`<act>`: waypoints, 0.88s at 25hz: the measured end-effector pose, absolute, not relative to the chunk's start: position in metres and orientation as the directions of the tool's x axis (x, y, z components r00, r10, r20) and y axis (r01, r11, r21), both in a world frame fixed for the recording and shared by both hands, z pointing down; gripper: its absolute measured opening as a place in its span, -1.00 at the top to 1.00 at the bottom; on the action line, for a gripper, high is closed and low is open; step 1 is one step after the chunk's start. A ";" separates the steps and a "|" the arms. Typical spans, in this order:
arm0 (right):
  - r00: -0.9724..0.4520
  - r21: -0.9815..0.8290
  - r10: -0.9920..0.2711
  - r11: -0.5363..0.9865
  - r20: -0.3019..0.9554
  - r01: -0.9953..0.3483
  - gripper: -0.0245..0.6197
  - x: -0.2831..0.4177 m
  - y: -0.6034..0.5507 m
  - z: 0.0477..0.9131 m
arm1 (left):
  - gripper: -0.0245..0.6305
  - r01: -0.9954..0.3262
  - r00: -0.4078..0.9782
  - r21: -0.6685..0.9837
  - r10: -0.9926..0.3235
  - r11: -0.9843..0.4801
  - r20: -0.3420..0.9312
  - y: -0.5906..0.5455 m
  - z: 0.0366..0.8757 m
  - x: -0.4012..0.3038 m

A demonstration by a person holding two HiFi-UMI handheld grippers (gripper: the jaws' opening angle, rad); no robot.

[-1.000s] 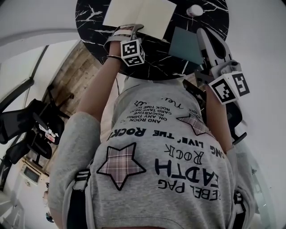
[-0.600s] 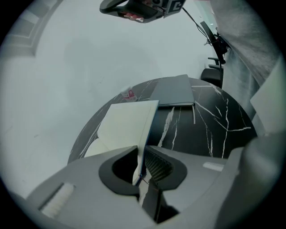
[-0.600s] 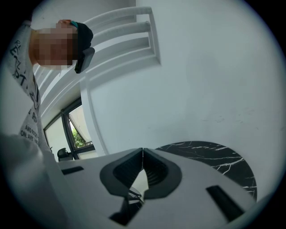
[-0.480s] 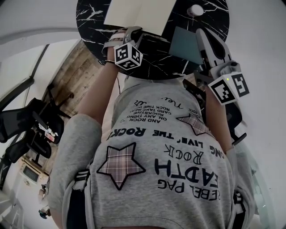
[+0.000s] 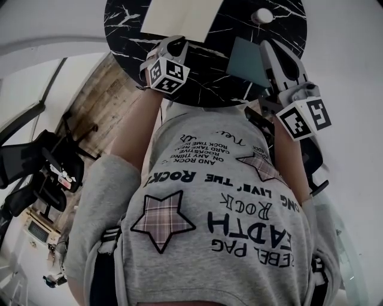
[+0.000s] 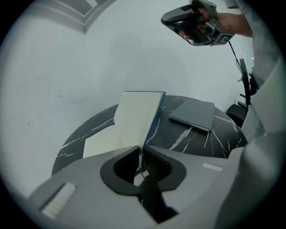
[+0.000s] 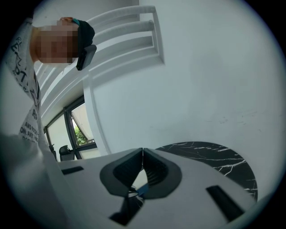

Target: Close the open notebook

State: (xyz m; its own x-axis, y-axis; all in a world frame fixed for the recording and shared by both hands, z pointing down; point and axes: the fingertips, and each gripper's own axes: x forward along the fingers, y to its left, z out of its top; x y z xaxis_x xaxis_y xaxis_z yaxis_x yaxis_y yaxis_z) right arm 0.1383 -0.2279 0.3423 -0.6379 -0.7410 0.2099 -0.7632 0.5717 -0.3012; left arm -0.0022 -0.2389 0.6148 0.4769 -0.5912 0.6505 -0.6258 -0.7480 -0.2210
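Note:
An open notebook (image 5: 179, 15) with cream pages lies at the far side of the round black marble table (image 5: 125, 24). My left gripper (image 5: 173, 40) is at its near edge. In the left gripper view the jaws (image 6: 140, 152) have just been closing and now pinch the notebook's right leaf (image 6: 134, 120), which stands almost upright and edge-on. The left page (image 6: 105, 143) stays flat on the table. My right gripper (image 5: 269, 48) hovers over the table's right side, away from the notebook, its jaws (image 7: 142, 151) shut on nothing.
A closed grey-blue notebook (image 5: 248, 60) lies on the table to the right of the open one, and also shows in the left gripper view (image 6: 193, 114). A small white round object (image 5: 261, 15) sits at the far right. Dark chairs (image 5: 36, 167) stand on the floor to the left.
My left gripper has rolled and risen at the notebook's near edge. The notebook's right leaf has lifted off the table, so less cream page shows from above. The right gripper has kept still.

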 end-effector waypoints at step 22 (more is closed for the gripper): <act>-0.796 -0.291 -0.575 0.742 0.187 -0.604 0.89 0.060 -0.248 0.342 | 0.78 -0.798 0.331 -0.163 -0.647 -0.581 0.687 -0.252 0.615 -0.031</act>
